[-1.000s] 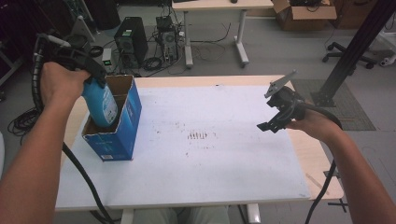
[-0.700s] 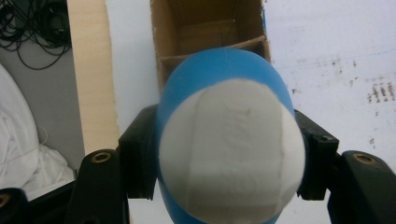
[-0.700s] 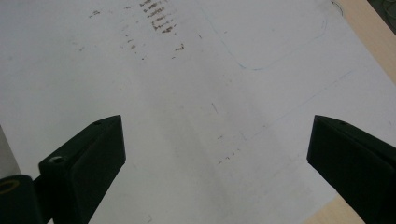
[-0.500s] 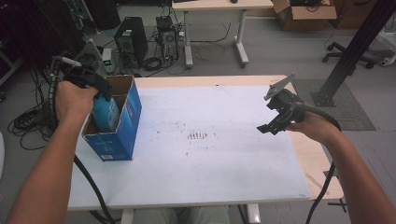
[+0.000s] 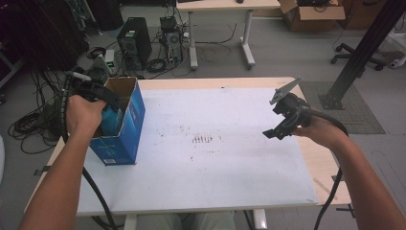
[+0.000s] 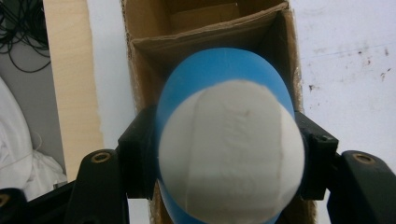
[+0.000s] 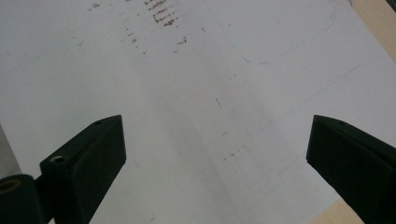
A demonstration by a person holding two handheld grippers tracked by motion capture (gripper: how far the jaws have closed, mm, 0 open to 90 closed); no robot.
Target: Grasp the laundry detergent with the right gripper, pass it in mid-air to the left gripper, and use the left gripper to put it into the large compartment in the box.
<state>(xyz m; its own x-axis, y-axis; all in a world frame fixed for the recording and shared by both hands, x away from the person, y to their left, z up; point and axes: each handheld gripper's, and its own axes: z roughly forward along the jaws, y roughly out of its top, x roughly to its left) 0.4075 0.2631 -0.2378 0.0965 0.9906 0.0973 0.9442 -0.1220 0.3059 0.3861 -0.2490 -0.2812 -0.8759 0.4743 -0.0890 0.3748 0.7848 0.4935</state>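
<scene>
Blue box point(image 5: 123, 127) stands open at desk point(image 5: 215, 187) left edge; wide bare centre. Left gripper point(image 6: 224, 154), jaws clenched on blue-and-white bottle point(image 6: 229, 144), points down into box. Right gripper point(image 5: 283, 117) hovers near right edge, jaws released.

Blue bottle point(image 6: 219, 74) with white base, blue box point(image 5: 125, 129) with brown cardboard inside, black grippers point(image 5: 103, 91) point(image 5: 277, 129), white table sheet point(image 5: 215, 163) flecked with brown marks, pale wood edge beneath.

Blue box point(image 5: 125, 125) walls off the left edge; table point(image 5: 230, 167) elsewhere open.
</scene>
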